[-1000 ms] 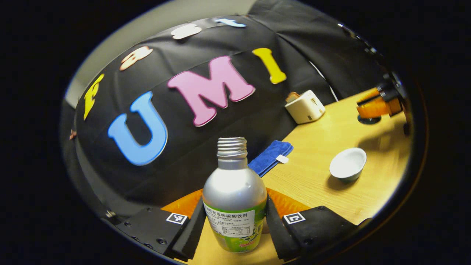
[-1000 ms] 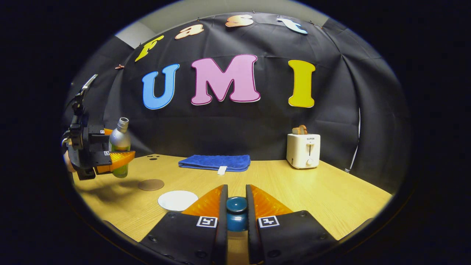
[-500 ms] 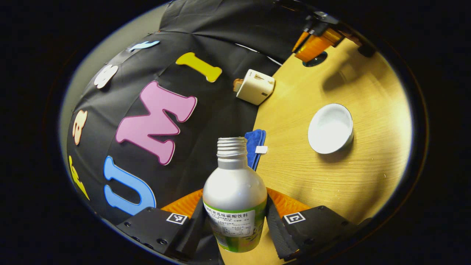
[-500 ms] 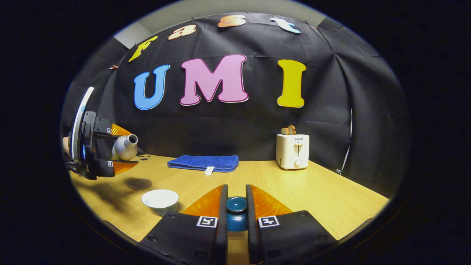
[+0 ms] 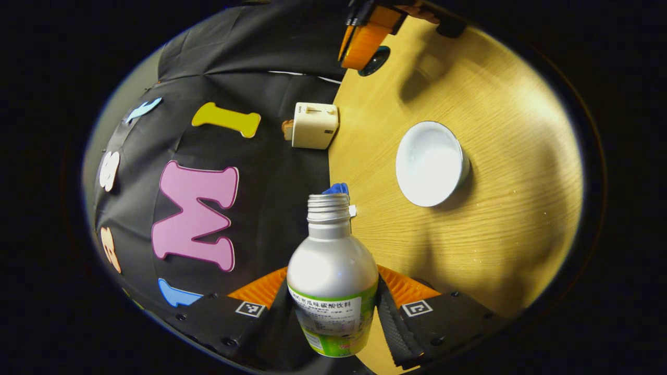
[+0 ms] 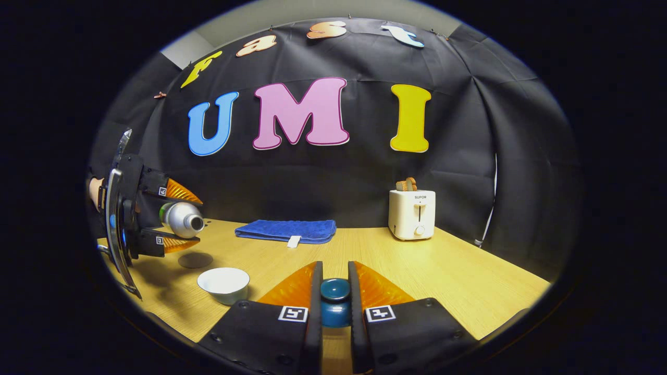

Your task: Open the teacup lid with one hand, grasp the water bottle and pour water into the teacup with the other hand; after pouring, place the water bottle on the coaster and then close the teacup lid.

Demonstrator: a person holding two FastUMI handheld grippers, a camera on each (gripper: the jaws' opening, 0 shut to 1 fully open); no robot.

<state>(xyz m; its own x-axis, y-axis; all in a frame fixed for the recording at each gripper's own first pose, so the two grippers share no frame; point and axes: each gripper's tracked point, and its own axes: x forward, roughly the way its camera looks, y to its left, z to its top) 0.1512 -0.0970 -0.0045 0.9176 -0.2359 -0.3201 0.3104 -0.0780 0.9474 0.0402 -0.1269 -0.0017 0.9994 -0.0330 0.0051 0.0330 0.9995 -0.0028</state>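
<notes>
The left gripper [image 5: 333, 312] has its jaws clenched on the bottle [image 5: 332, 291], tipped sideways above the cup [image 6: 224, 284]. The right gripper [image 6: 335, 304] has its jaws clamped on the lid [image 6: 334, 301].

The water bottle [image 5: 332, 265] has a brushed, matt metal body with a ribbed threaded neck and a glossy paper label. The teacup [image 5: 430, 163] looks like smooth glazed ceramic. The table [image 6: 417, 271] is pale wood grain with a satin sheen. Behind the teacup, the towel [image 6: 286, 230] is soft, napped cloth.
</notes>
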